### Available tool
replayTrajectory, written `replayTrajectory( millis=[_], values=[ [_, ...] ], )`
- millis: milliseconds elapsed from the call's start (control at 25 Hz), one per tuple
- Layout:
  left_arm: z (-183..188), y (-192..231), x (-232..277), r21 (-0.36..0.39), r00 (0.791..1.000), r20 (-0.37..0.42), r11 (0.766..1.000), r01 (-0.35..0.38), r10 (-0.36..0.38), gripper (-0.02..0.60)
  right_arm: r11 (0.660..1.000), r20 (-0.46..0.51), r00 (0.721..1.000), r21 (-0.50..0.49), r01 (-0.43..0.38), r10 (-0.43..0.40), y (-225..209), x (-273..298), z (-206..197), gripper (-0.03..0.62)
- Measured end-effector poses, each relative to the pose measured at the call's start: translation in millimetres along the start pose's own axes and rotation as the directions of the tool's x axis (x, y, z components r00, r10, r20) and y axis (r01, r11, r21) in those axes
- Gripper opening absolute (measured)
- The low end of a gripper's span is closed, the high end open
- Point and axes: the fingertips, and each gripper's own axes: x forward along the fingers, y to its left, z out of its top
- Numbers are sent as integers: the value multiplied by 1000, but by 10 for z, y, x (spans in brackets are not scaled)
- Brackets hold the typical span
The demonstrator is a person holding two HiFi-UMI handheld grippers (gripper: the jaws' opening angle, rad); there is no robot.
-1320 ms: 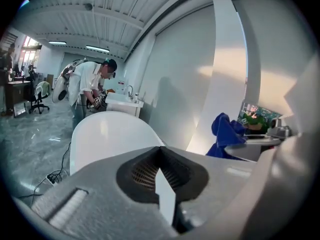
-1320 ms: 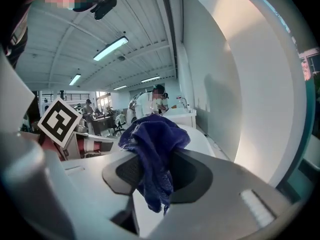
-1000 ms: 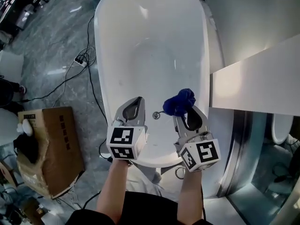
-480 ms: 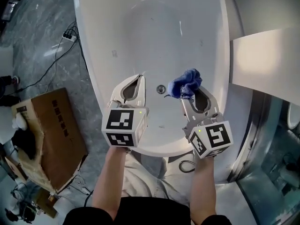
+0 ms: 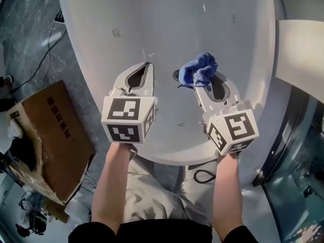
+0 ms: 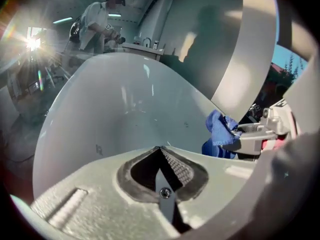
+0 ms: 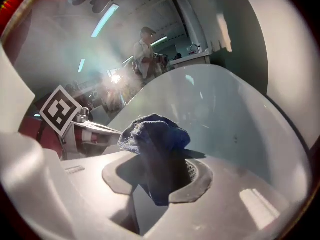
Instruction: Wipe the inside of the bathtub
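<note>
- Markings: each gripper carries a marker cube (image 5: 126, 119) with black-and-white square patterns. The cardboard box (image 5: 53, 135) has dark print on its top face, too small to read. A small grey mark on the tub wall is also unreadable.
- Left gripper (image 5: 147, 66): the left gripper view shows the jaws pressed together tip to tip, with nothing between them. It hovers over the near end of the tub floor.
- Right gripper (image 5: 203, 81): the jaws pinch the blue cloth (image 5: 198, 69), which bunches above the tips and hangs down between them in the right gripper view. The cloth sits just beside the drain (image 5: 175, 75), low inside the tub.
- Bathtub (image 5: 167, 24): a white oval basin that fills the upper head view. Both grippers reach in over its near rim, and the two cubes lie above that rim.
- Box contents: the open box holds a dark item and a white item at its left end. Neither can be identified.
- Clearances: the grippers are set side by side with a gap between them. The tub interior extends ahead of both. A white ledge (image 5: 304, 49) stands just beside the right rim. Black cables (image 5: 48, 42) run over the grey floor to the left, and a cable loop (image 5: 202, 176) lies below the near rim.
- Background: a person (image 6: 100, 19) stands beyond the far end of the tub.
</note>
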Motion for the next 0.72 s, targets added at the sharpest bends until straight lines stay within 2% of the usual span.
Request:
replayTrajectory(
  millis=[360,640,720],
  values=[
    [-677,159,590,-21,994,-109,1000,23,-25,5,1000,-112,994,23,-17,19,-193,575,-767,140],
    [-1111,252,861,-8,982,-187,1000,29,-30,5,997,-195,980,68,-32,45,-246,873,-1377,140],
    [-1226,271,963,25,976,-217,999,32,-26,5,996,-222,974,80,-39,56,-259,979,-1557,140]
  ],
)
